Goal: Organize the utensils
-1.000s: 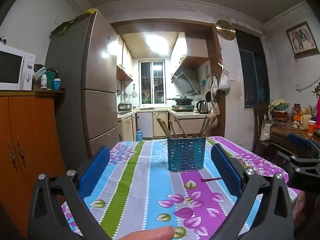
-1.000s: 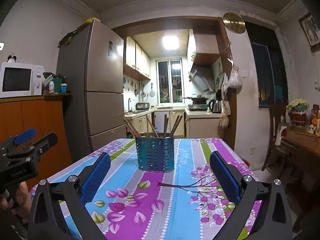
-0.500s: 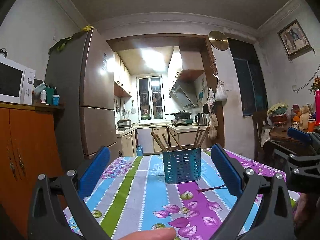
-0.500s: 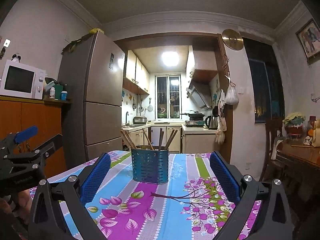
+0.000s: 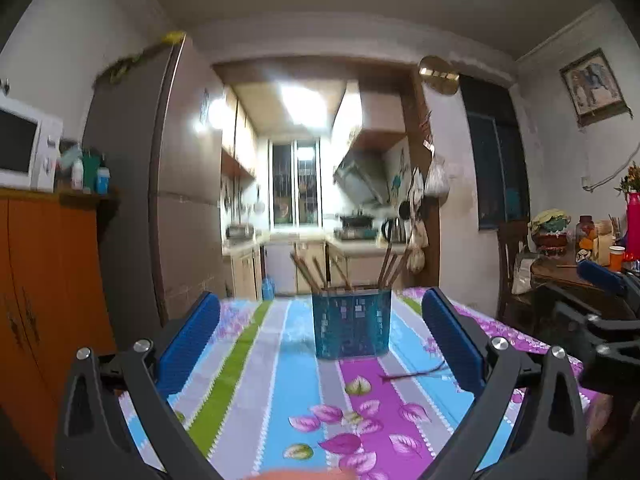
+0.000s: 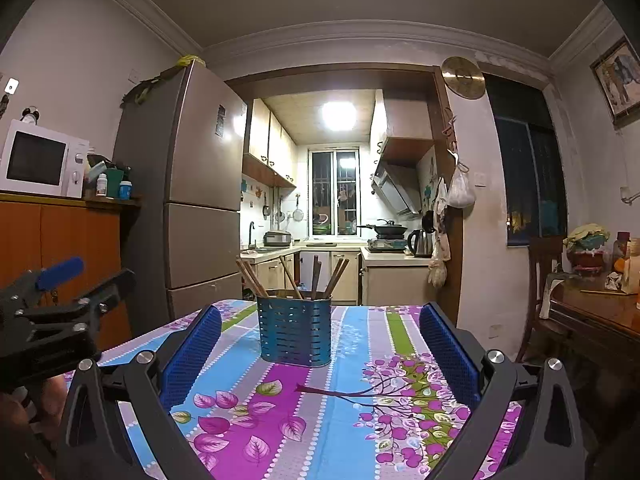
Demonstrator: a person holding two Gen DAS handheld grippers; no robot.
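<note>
Left wrist view, left tool: hovering level above the tabletop, spread wide and gripping nothing.
Left wrist view, holder: standing upright mid-tabletop, framed between the blue pads, well apart from them; chopsticks leaning out of its top.
Right wrist view, right tool: hovering level, spread wide and gripping nothing; the holder sitting ahead, nearer the left pad.
Right wrist view, left tool: showing at the left edge.
Writing: nothing legible; the left view is blurred.
</note>
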